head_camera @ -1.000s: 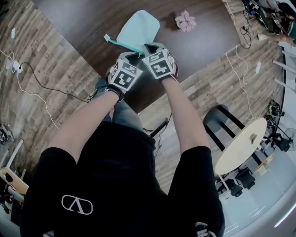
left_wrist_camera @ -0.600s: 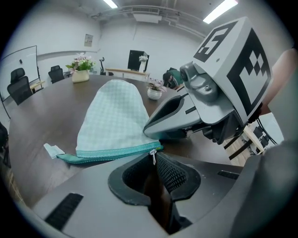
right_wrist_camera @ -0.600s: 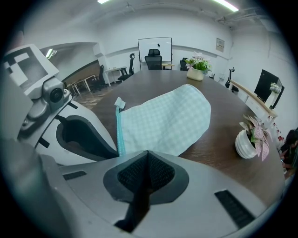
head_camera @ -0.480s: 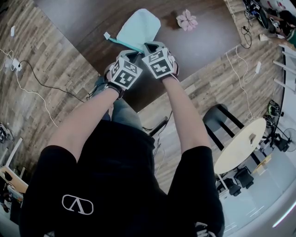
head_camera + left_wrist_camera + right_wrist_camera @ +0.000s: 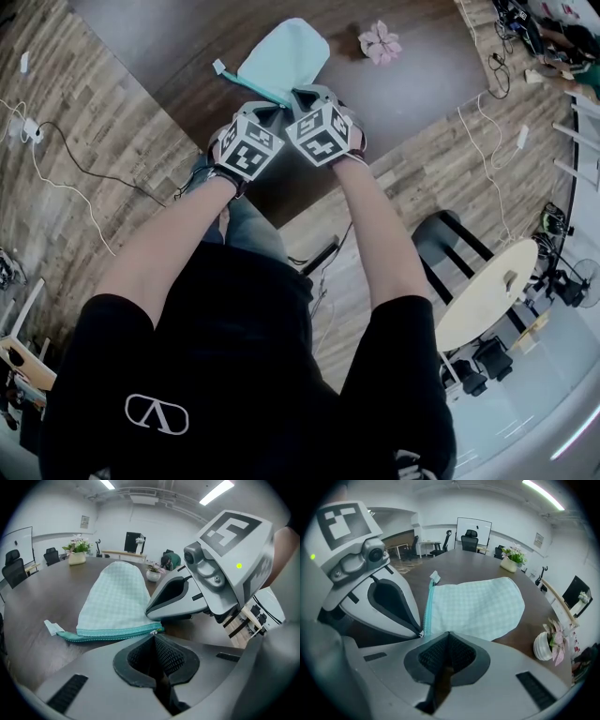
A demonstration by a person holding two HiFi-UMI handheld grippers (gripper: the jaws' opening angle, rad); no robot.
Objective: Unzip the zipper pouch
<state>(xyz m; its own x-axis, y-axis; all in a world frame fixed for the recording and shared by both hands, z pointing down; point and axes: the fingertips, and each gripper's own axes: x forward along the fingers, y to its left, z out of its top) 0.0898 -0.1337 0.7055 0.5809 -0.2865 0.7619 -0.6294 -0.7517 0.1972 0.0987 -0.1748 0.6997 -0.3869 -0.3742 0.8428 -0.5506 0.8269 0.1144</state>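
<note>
Head view shows a pale mint checked fabric zipper pouch (image 5: 281, 56) lying flat on the dark brown counter (image 5: 169, 37). It is just beyond my two grippers, which sit side by side at its near end. In the left gripper view, the left gripper (image 5: 154, 637) has its fingers pressed together on the small silver zipper pull (image 5: 153, 631) at the end of the teal zipper strip (image 5: 108, 633). The right gripper (image 5: 449, 635) has its fingers closed on the pouch's near edge, just beside that pull. The zipper runs shut along the whole side I can see, so the pouch's contents are hidden from me. A small white tag (image 5: 218, 67) sticks out at the zipper's far end; its print is too small to read. A white pot of pink flowers (image 5: 378, 42) stands on the counter, apart from the pouch. The wearer's black shirt bears a white oval emblem (image 5: 157, 414).
</note>
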